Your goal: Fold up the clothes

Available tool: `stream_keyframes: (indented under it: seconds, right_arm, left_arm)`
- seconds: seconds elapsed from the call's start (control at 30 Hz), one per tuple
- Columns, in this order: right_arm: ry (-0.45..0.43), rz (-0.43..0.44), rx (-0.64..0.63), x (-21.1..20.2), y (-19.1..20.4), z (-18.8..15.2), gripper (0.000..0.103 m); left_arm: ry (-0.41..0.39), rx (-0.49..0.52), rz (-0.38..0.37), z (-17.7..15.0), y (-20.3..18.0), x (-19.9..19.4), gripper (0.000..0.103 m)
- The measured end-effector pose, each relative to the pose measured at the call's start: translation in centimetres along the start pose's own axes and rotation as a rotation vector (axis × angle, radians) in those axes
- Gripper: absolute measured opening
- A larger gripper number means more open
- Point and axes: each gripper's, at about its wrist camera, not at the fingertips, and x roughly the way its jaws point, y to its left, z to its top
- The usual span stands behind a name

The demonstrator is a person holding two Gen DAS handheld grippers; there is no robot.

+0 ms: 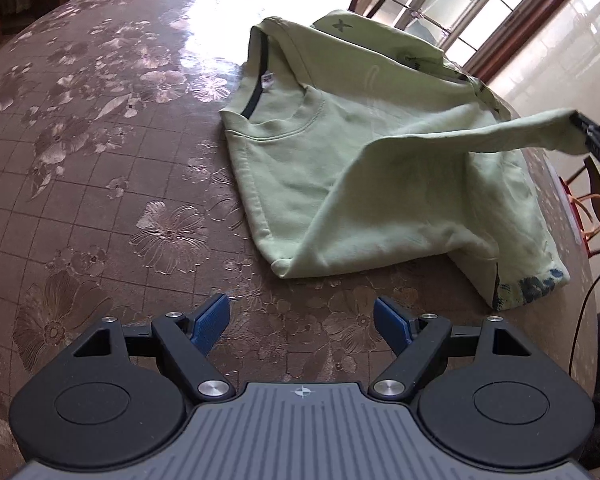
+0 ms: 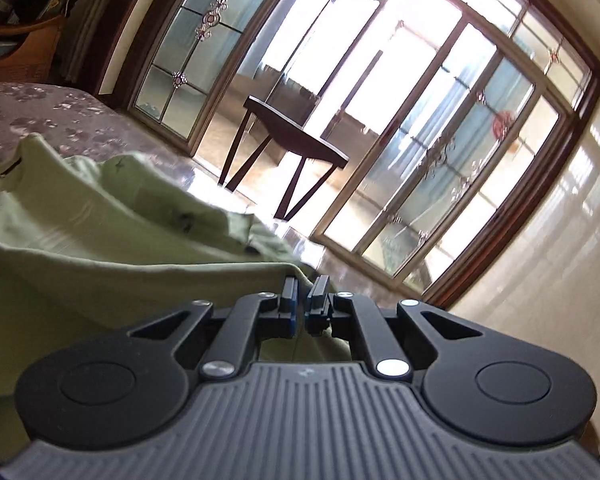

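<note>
Right hand-held gripper (image 2: 303, 300) clamped on shirt (image 1: 340, 168) edge

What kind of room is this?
Probably a home dining or living room: a table with a flowered cover holds a green shirt, a dark wooden chair stands nearby, and tall glass doors let daylight in.

Blown-out window (image 2: 352, 60) backlight (fisheye-bent edges), tabletop (image 1: 204, 52) glare.

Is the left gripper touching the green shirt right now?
Apart. The left wrist view shows the left gripper open, with bare tablecloth between it and the green shirt.
</note>
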Motion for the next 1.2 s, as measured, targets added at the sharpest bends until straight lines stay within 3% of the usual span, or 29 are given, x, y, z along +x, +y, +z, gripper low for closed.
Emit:
stream_keyframes:
  seconds: [0.27, 0.53, 0.6, 0.7, 0.73, 0.93, 1.07, 1.2]
  right_arm:
    - [-0.028, -0.008, 0.003, 2.4, -0.9, 2.3, 0.007]
    - [-0.018, 0.042, -0.006, 8.8, 0.6, 6.6, 0.008]
    - [0.055, 0.088, -0.037, 11.4, 1.8, 7.6, 0.022]
    - [0.107, 0.078, -0.119, 13.7, 4.5, 7.0, 0.080]
    - [0.112, 0.065, -0.143, 13.8, 5.2, 6.3, 0.082]
    - [0.132, 0.056, -0.061, 10.3, 4.1, 1.8, 0.082]
    - [0.153, 0.054, 0.060, 4.3, 1.6, -3.0, 0.082]
    - [0.205, 0.063, 0.197, -2.9, -0.7, -9.0, 0.084]
  left_arm:
    - [0.011, -0.040, 0.017, -0.2, 0.4, 0.4, 0.083]
    - [0.029, -0.032, 0.025, -0.4, -0.1, 1.1, 0.083]
    - [0.031, -0.038, 0.026, -0.3, -0.1, 1.2, 0.083]
    - [0.029, -0.049, 0.024, -0.2, 0.1, 1.5, 0.083]
    - [0.027, -0.051, 0.024, -0.2, 0.2, 1.5, 0.083]
    - [0.016, -0.084, 0.004, -0.2, 1.2, 2.2, 0.083]
    - [-0.022, -0.065, -0.019, 0.3, 1.5, 2.3, 0.083]
    - [-0.095, 0.029, -0.025, 0.8, 1.0, 2.0, 0.083]
